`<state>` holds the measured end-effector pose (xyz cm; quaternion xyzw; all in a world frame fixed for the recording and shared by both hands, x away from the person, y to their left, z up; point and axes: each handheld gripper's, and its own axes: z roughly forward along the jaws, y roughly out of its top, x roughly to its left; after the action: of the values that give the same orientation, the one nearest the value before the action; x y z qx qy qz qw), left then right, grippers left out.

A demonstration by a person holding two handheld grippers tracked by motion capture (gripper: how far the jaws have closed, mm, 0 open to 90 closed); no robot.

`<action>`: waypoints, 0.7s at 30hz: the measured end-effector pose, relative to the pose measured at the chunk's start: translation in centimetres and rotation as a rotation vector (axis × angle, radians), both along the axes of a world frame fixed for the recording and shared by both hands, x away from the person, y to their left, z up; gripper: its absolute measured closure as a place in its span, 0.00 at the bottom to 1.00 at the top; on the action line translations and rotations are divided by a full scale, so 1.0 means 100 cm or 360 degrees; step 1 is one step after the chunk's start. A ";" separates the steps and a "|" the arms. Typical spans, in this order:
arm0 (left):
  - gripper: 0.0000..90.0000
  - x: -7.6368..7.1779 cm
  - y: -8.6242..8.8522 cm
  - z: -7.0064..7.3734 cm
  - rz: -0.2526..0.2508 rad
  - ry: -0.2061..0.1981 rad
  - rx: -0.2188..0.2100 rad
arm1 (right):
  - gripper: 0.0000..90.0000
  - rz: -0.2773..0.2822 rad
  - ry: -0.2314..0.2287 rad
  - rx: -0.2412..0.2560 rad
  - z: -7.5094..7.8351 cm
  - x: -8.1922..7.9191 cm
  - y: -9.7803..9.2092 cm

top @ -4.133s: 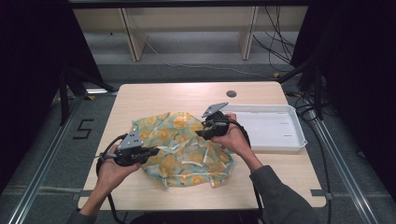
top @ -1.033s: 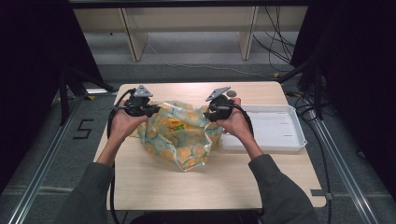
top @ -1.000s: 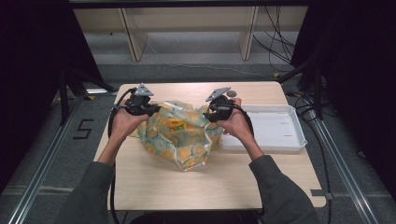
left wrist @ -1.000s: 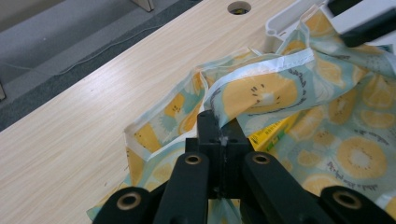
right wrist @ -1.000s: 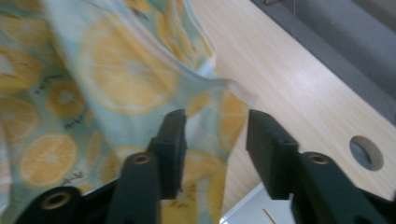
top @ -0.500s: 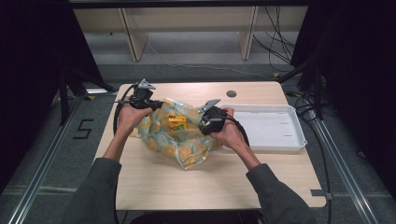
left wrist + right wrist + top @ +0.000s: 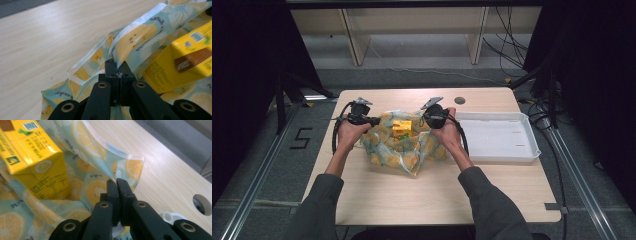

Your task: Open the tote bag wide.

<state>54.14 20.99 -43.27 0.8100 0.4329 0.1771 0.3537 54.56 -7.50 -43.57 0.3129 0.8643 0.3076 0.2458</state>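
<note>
A plastic bag [image 7: 404, 145] printed with lemon slices lies crumpled at the middle of the wooden table [image 7: 377, 200]. A yellow carton [image 7: 402, 127] sits in its open mouth and appears large in the left gripper view [image 7: 183, 58] and the right gripper view [image 7: 30, 157]. My left gripper [image 7: 373, 120] is shut on the bag's left rim [image 7: 132, 42]. My right gripper [image 7: 426, 119] is shut on the bag's right rim [image 7: 110, 173]. Both hold the bag's mouth apart just above the tabletop.
A white tray [image 7: 499, 137] stands on the table just right of the right hand. A round cable hole [image 7: 459, 100] sits near the table's far edge, also seen in the right gripper view [image 7: 201, 205]. Black cables trail from both grippers.
Both grippers have come down from a raised hold to near the tabletop, still gripping the bag's rims. The bag has settled and the yellow carton now stands exposed in its mouth.
</note>
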 end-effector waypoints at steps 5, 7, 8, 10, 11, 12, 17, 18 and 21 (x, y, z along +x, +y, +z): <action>0.97 0.001 0.001 -0.022 0.0039 0.0063 -0.0015 | 0.93 -0.0027 0.0065 -0.0070 -0.009 0.004 0.006; 0.97 0.000 0.001 -0.029 0.0047 0.0096 -0.0018 | 0.86 -0.0019 0.0098 -0.0113 -0.013 0.004 0.009; 0.97 0.000 0.002 -0.031 0.0046 0.0108 -0.0020 | 0.80 -0.0034 0.0120 -0.0142 -0.015 0.003 0.011; 0.97 -0.001 0.002 -0.038 0.0052 0.0133 -0.0007 | 0.72 -0.0042 0.0147 -0.0150 -0.018 0.002 0.012; 0.96 -0.001 0.001 -0.046 0.0054 0.0130 -0.0012 | 0.68 -0.0049 0.0152 -0.0145 -0.019 0.002 0.012; 0.96 -0.001 0.001 -0.046 0.0054 0.0130 -0.0012 | 0.68 -0.0049 0.0152 -0.0145 -0.019 0.002 0.012; 0.90 -0.003 0.001 -0.057 0.0047 0.0156 -0.0005 | 0.53 -0.0068 0.0178 -0.0107 -0.017 -0.007 0.003; 0.90 -0.003 0.001 -0.056 0.0046 0.0154 -0.0005 | 0.53 -0.0068 0.0178 -0.0107 -0.017 -0.007 0.003; 0.85 -0.006 0.003 -0.050 0.0051 0.0133 -0.0011 | 0.46 -0.0034 0.0180 -0.0027 -0.009 -0.014 -0.004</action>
<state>53.56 21.28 -48.28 0.8086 0.4608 0.1471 0.3351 53.12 -7.86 -44.51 0.3369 0.8761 0.2793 0.2024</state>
